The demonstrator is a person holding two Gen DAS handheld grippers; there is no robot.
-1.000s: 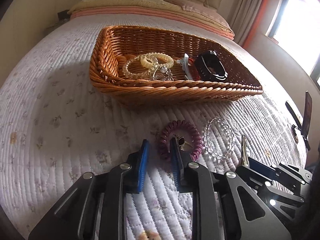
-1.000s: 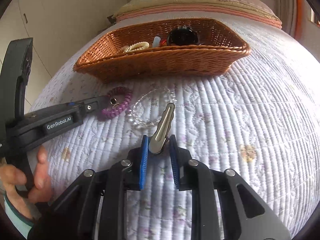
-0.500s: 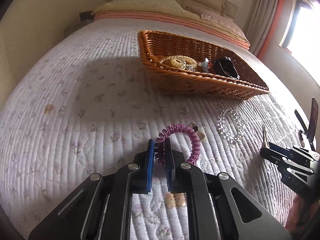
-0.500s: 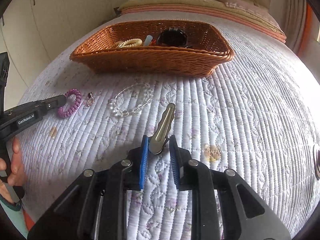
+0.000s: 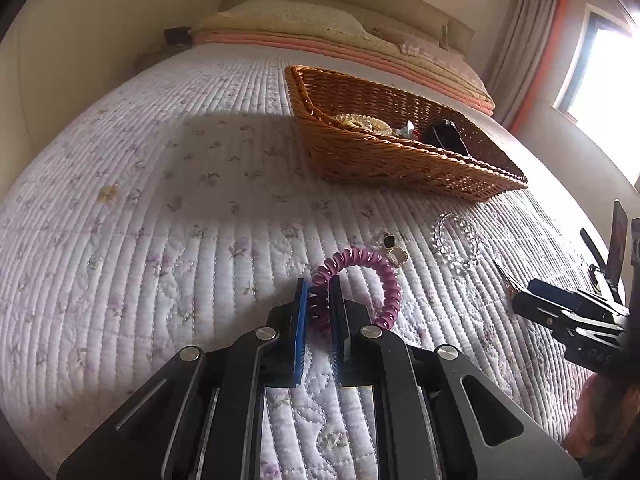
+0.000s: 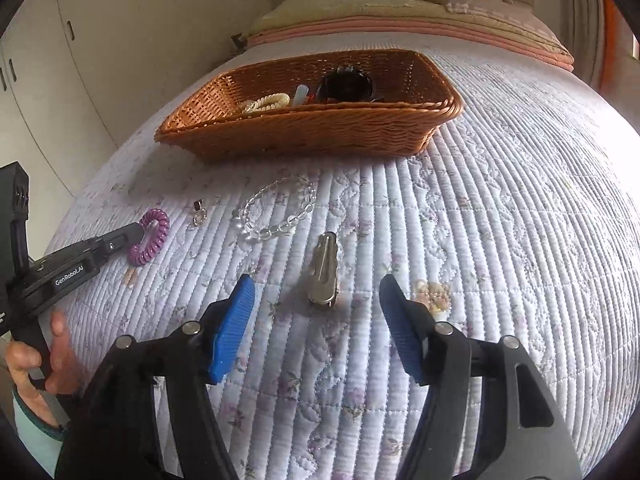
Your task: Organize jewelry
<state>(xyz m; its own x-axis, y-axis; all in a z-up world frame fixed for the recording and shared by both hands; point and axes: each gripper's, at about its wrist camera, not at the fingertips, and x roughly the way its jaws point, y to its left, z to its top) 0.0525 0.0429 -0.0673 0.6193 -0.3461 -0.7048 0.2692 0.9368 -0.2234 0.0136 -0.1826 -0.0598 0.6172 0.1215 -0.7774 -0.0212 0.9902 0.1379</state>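
Observation:
My left gripper [image 5: 320, 292] is shut on a purple spiral hair tie [image 5: 384, 276], held just above the quilt; the right wrist view shows the hair tie [image 6: 150, 236] at the far left. My right gripper [image 6: 317, 280] has its jaws opening, and a silver metal hair clip [image 6: 324, 272] lies on the quilt between them, touched by neither pad. A clear bead bracelet [image 6: 280, 208] and a small pendant [image 6: 199, 212] lie between clip and tie. Beyond them stands a wicker basket [image 6: 304, 128] holding a cream bracelet [image 6: 268, 102] and a black item [image 6: 346, 84].
Everything rests on a quilted floral bedspread [image 5: 160, 220]. Pillows [image 5: 288, 20] lie at the head of the bed, behind the basket. White cupboard doors [image 6: 80, 40] stand to the left, a bright window [image 5: 600, 68] to the right. A person's hand [image 6: 36, 360] grips the left tool's handle.
The right jaws have spread wide and let go of the metal clip, which now lies on the quilt. The left gripper has drawn the purple hair tie leftward, away from the pendant and bracelet.

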